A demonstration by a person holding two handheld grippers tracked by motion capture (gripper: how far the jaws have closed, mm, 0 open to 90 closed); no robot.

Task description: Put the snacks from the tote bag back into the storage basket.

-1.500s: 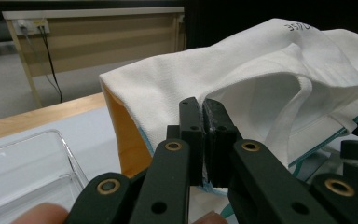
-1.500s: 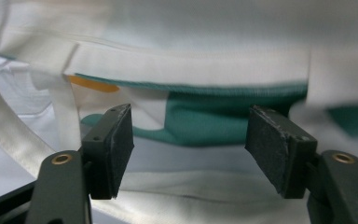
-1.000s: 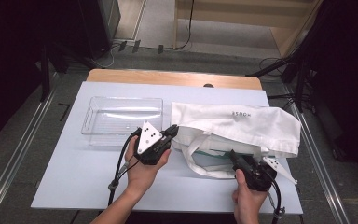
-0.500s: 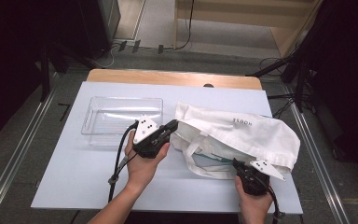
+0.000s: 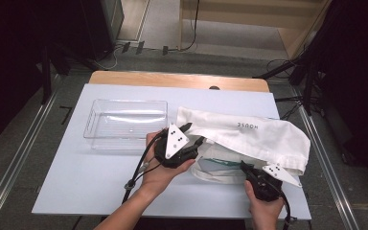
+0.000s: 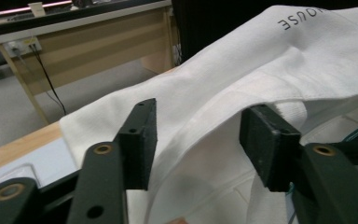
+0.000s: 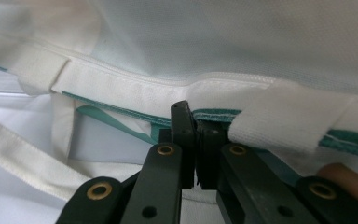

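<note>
While right gripper [image 7: 196,140] clamps white bag's [image 5: 263,136] edge: left gripper [image 6: 205,135] just opening around its cloth, clear tray [image 5: 124,124] beside.

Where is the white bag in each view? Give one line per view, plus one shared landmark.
High view: the bag lies right of centre on the table, beside the clear bin.
Left gripper view: it covers the centre and right, behind the two open jaws.
Right gripper view: its hem runs across the middle, above the shut jaws.
Shared landmark: the bag's white strap.
</note>
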